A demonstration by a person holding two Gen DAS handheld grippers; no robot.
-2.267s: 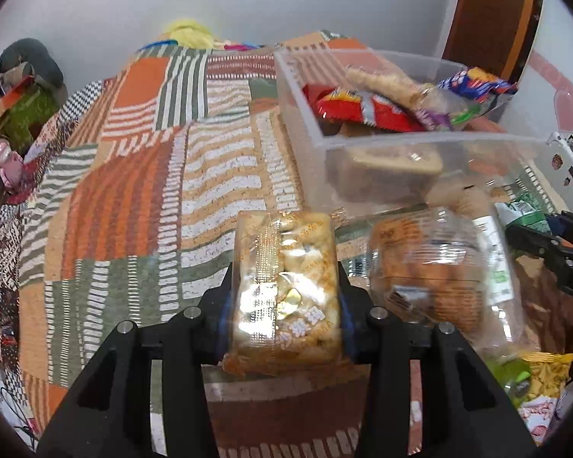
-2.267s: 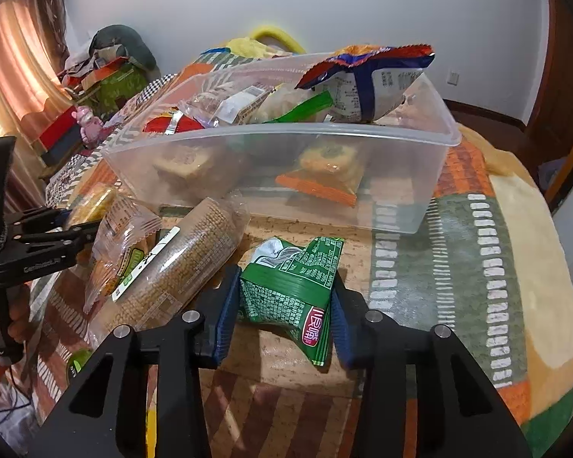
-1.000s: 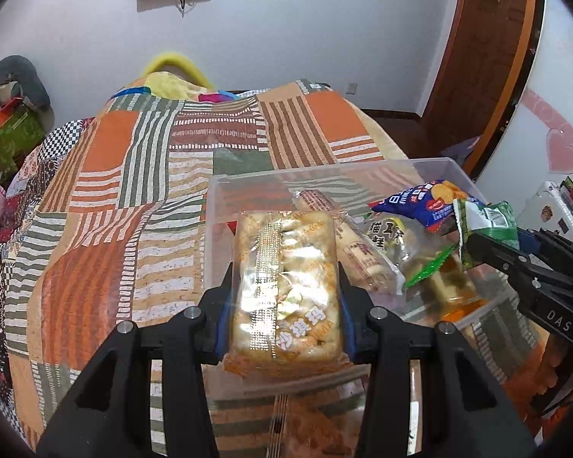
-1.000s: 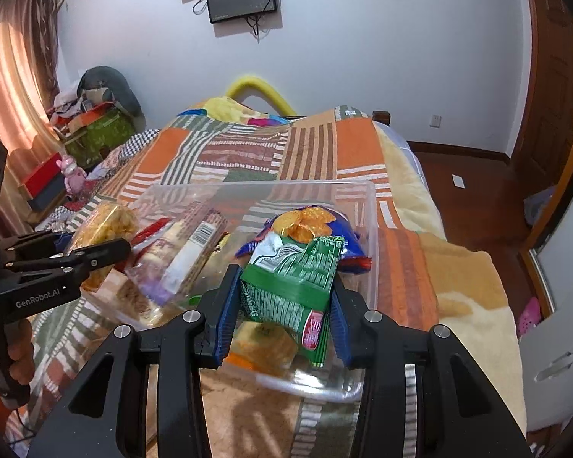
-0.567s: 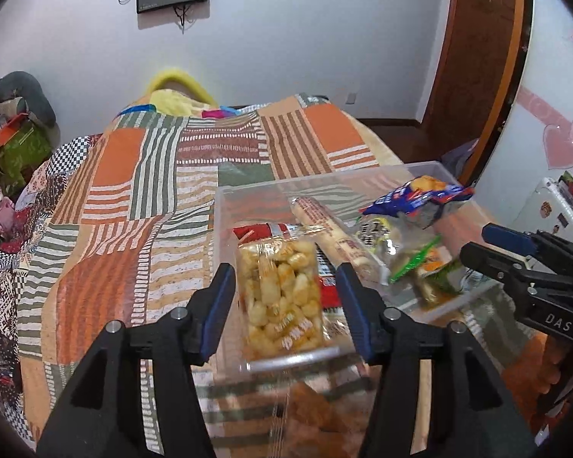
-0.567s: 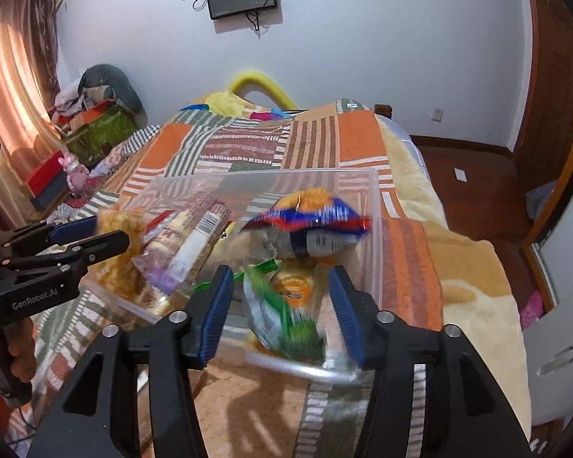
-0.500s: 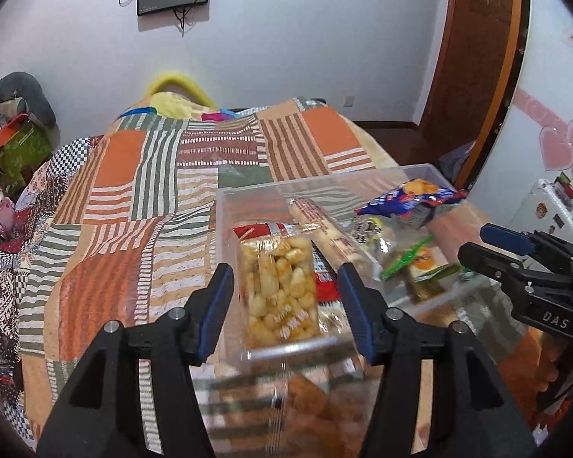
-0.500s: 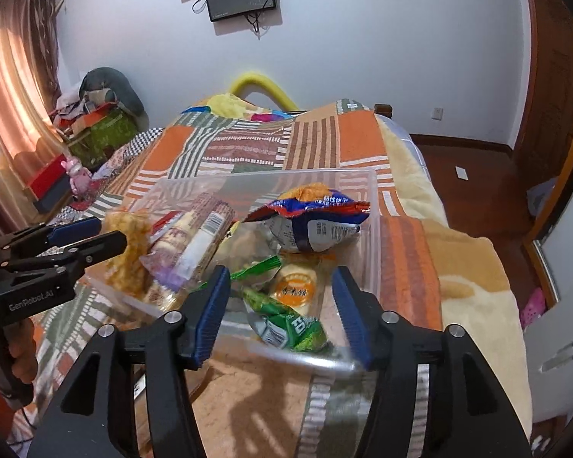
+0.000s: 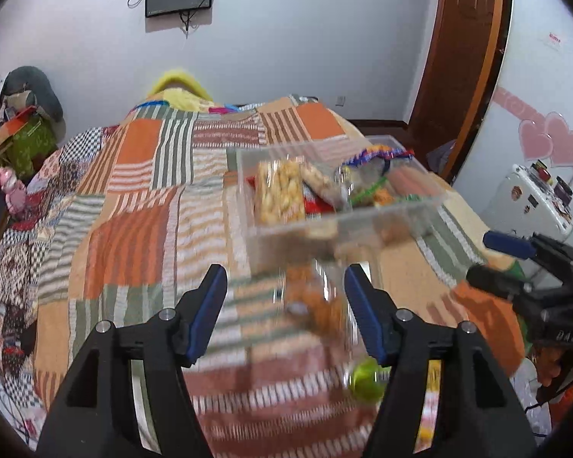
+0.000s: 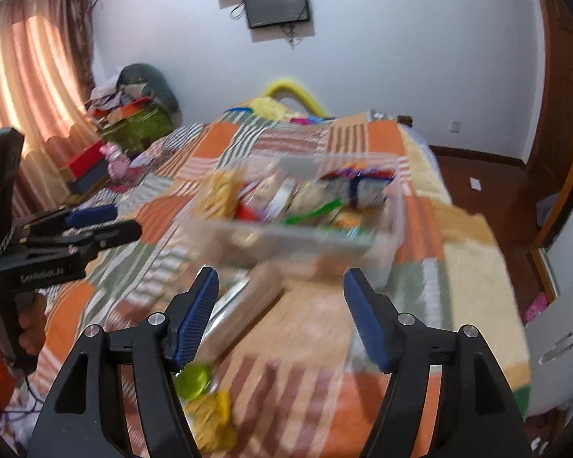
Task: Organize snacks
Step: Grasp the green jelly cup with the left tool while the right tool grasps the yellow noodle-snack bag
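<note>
Big clear box (image 9: 340, 225) on the bed, now with the puffed snack pack (image 9: 280, 194) and green bag (image 10: 313, 210) dropped inside. Both tongs, left (image 9: 284, 305) and right (image 10: 280, 315), spread wide, empty. More snacks (image 9: 317, 305) waiting below.

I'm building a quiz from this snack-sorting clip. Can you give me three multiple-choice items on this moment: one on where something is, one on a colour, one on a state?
1. Where does the yellow puffed-snack pack lie?
A. Inside the clear bin
B. In the left tool
C. On the floor

2. What colour are the pads on the tool fingers?
A. Red
B. Blue
C. White

3. What state is the left tool in?
A. Shut on a pack
B. Open, holding nothing
C. Out of view

Answers:
1. A: the pack sits within the bin walls, at their left end.
2. B: both wrist views show blue strips on black fingers.
3. B: its fingers stand wide apart with only the patchwork blanket and loose packs beyond them.
</note>
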